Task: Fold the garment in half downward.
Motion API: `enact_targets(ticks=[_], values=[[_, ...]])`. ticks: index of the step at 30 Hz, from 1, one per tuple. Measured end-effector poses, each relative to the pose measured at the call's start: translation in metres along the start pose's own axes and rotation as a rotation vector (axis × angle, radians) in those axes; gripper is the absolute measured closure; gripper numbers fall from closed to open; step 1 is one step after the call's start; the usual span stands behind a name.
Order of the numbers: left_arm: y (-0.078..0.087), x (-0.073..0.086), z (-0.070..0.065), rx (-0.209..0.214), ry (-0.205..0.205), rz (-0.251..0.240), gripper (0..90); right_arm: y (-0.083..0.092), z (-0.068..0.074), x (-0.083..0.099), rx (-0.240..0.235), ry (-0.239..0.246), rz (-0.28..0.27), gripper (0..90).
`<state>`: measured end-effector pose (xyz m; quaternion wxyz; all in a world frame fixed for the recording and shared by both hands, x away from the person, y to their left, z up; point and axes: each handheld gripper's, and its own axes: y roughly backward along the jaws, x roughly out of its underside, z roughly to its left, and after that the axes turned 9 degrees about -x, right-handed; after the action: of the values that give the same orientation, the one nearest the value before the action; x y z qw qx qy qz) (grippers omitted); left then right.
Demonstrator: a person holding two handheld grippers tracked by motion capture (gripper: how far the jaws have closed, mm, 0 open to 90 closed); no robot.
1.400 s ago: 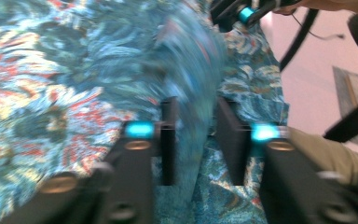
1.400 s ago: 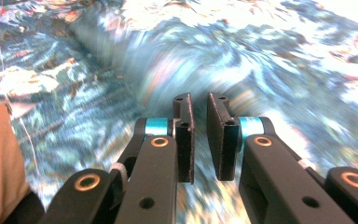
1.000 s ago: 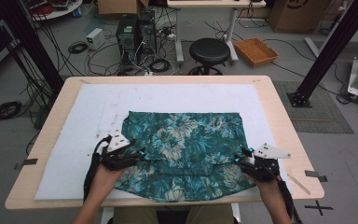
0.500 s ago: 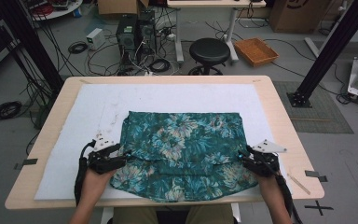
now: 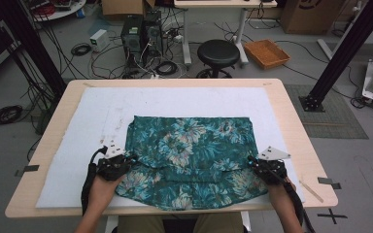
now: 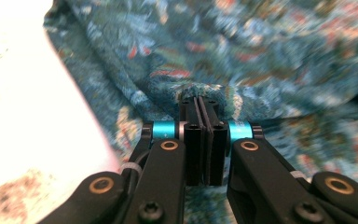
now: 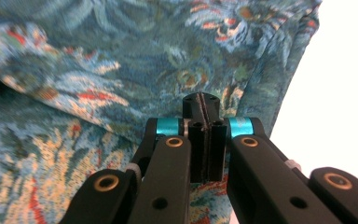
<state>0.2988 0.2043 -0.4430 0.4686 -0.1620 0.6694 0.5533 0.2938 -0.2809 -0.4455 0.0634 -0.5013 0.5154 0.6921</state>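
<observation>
A teal floral cloth (image 5: 189,150) lies flat on the white mat (image 5: 102,111), with its near part folded over into a second layer. At the cloth's left edge, my left gripper (image 5: 128,159) has just closed its jaws. Seen close in the left gripper view, the left gripper (image 6: 199,99) pinches a puckered fold of the cloth (image 6: 261,56). My right gripper (image 5: 251,161) is at the cloth's right edge and has also just closed. Its tips (image 7: 200,98) meet on the cloth (image 7: 98,56) near the edge.
The mat covers most of the wooden table (image 5: 291,111). Past the far edge, on the floor, stand a black stool (image 5: 217,52), computer towers (image 5: 138,34) with cables, and an orange tray (image 5: 266,52). A black frame post (image 5: 340,53) rises at the right.
My left gripper has drawn back from over the cloth to its left edge. The right gripper has stayed at the right edge.
</observation>
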Motion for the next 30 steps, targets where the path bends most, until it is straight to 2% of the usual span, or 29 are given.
enact_targets(ticks=[8, 11, 13, 15, 16, 17, 18, 20, 22, 24, 27, 30], values=[[0.026, -0.007, 0.007, 0.120, 0.087, -0.141, 88.7, 0.014, -0.002, 0.001, -0.003, -0.023, -0.065, 90.0], [0.031, -0.009, 0.007, 0.123, 0.093, -0.151, 88.7, 0.018, -0.003, 0.000, 0.002, -0.030, -0.079, 89.2], [0.029, -0.007, 0.007, 0.117, 0.095, -0.142, 88.7, 0.013, -0.004, 0.000, 0.001, -0.077, -0.051, 62.8], [0.028, -0.006, 0.008, 0.111, 0.091, -0.131, 88.7, 0.005, -0.004, 0.001, 0.021, -0.081, -0.012, 62.5], [0.027, -0.005, 0.009, 0.104, 0.091, -0.125, 88.7, 0.001, -0.004, 0.001, 0.027, -0.078, 0.002, 62.6], [0.027, -0.004, 0.010, 0.103, 0.087, -0.121, 88.7, -0.005, -0.003, 0.001, 0.033, -0.070, 0.033, 66.4], [0.027, -0.004, 0.011, 0.099, 0.090, -0.118, 88.7, -0.006, -0.003, 0.001, 0.035, -0.061, 0.030, 70.1], [0.027, -0.002, 0.013, 0.097, 0.090, -0.111, 88.7, -0.008, -0.002, -0.001, 0.032, -0.048, 0.041, 86.7], [0.027, 0.000, 0.014, 0.101, 0.096, -0.108, 88.7, -0.007, 0.001, -0.002, 0.040, -0.017, 0.054, 89.0], [0.030, 0.001, 0.016, 0.111, 0.102, -0.109, 88.7, -0.003, 0.002, -0.003, 0.031, -0.013, 0.043, 89.4], [0.038, 0.003, 0.019, 0.133, 0.111, -0.122, 88.7, 0.014, 0.001, -0.004, 0.012, -0.036, -0.025, 89.5], [0.046, 0.005, 0.022, 0.164, 0.121, -0.131, 88.7, 0.033, 0.002, -0.006, 0.004, -0.032, -0.060, 89.5]])
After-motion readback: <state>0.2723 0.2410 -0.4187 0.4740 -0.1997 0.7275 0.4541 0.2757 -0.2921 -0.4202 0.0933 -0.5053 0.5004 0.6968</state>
